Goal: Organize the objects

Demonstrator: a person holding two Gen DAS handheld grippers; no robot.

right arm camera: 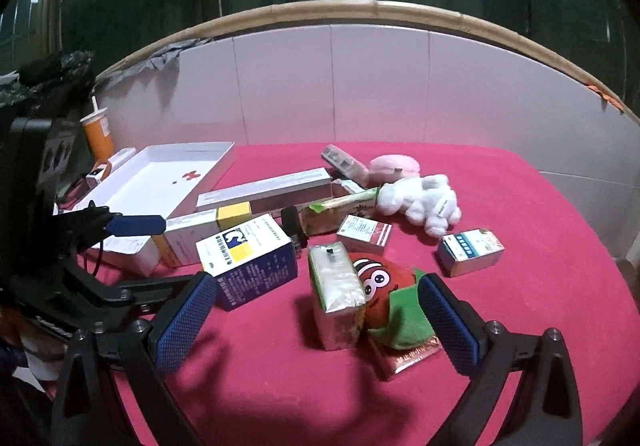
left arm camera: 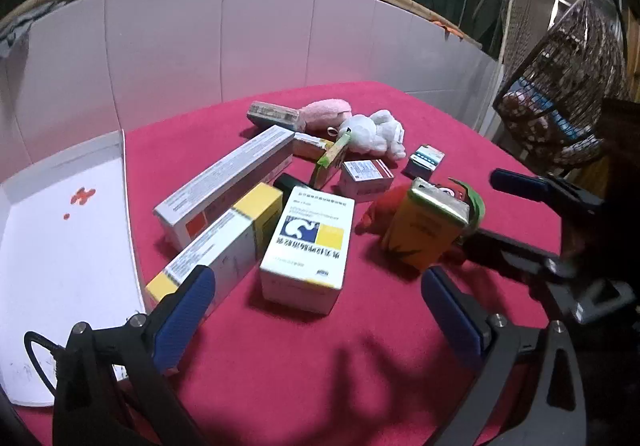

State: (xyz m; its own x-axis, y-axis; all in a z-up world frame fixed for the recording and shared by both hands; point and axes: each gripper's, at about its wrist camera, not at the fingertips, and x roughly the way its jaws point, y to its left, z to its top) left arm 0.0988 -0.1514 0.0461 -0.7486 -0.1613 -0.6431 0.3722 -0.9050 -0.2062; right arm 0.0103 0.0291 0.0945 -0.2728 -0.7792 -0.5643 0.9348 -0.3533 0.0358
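Several boxes and soft toys lay jumbled on the red cloth (left arm camera: 320, 366), just right of the white tray (left arm camera: 60, 246). Nearest that tray sat the long yellow-ended box (left arm camera: 216, 246), then the blue-and-yellow box (left arm camera: 308, 242). Both the left gripper (left arm camera: 320, 310) and right gripper (right arm camera: 316, 322) hovered with jaws wide and empty. Best, I judged, to start with the box nearest the tray and grip across its narrow sides.
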